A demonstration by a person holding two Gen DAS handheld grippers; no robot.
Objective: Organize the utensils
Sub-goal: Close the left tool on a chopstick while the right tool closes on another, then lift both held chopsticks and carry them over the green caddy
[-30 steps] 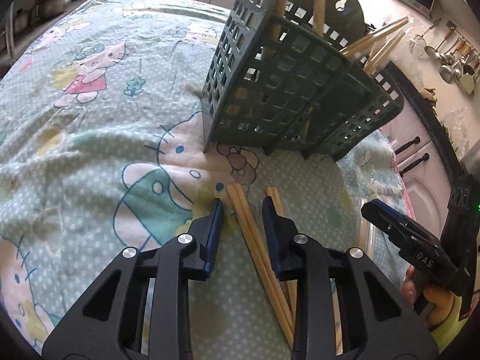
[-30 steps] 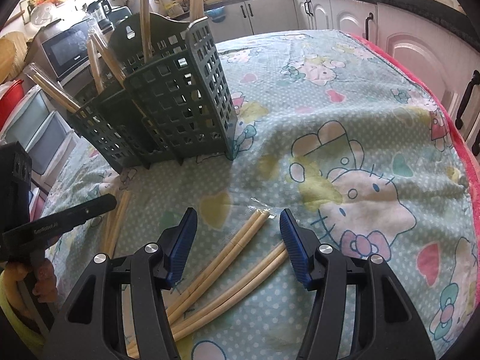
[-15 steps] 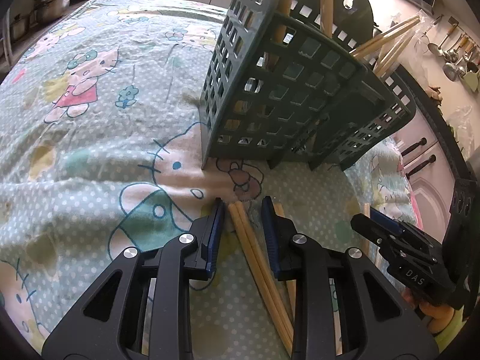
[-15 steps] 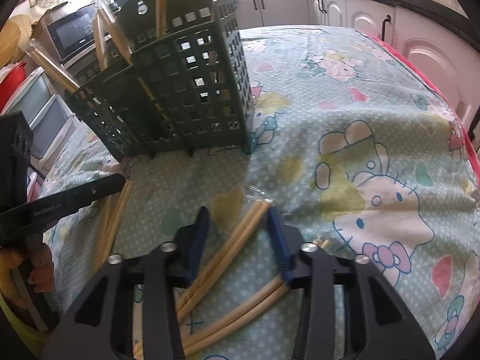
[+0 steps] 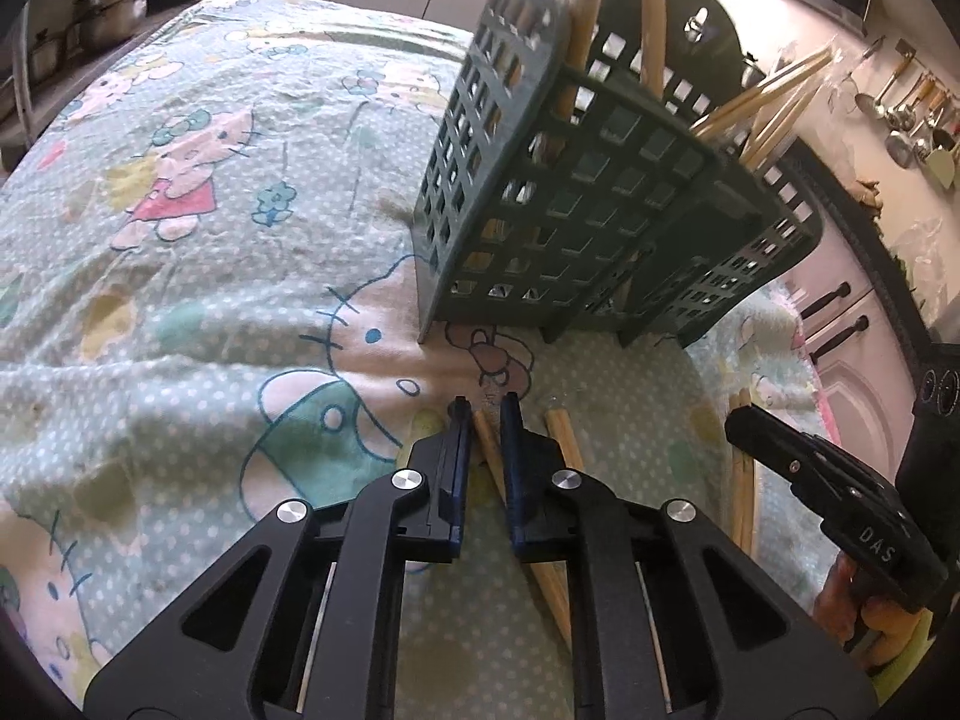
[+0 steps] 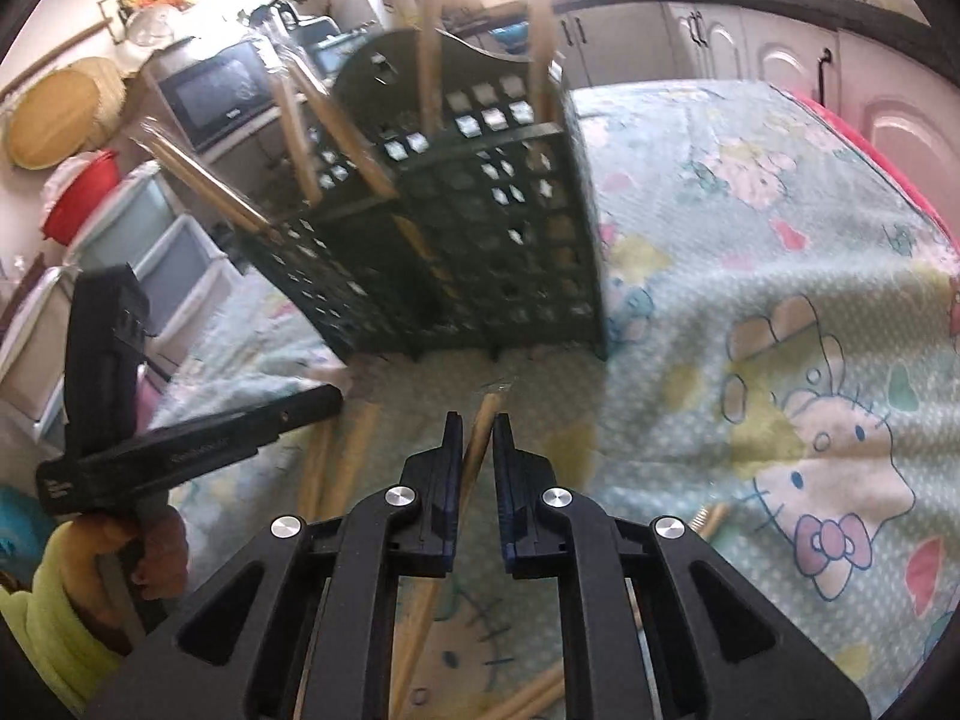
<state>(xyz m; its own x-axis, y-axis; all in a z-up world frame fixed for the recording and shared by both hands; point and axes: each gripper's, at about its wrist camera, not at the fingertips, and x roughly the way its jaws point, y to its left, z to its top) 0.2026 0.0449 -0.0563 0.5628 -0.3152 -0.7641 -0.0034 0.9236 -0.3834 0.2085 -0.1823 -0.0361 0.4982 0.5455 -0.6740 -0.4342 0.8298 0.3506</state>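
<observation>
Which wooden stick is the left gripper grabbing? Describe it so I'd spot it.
Find the dark green slotted caddy on the cartoon-cat cloth. Just in front of it, chopsticks lie flat. The one meant sits between the closing left gripper; its neighbour lies free to the right.

Matt wooden chopsticks (image 5: 555,576), dark green plastic lattice caddy (image 5: 600,210), soft dotted cotton tablecloth (image 5: 180,276)
</observation>
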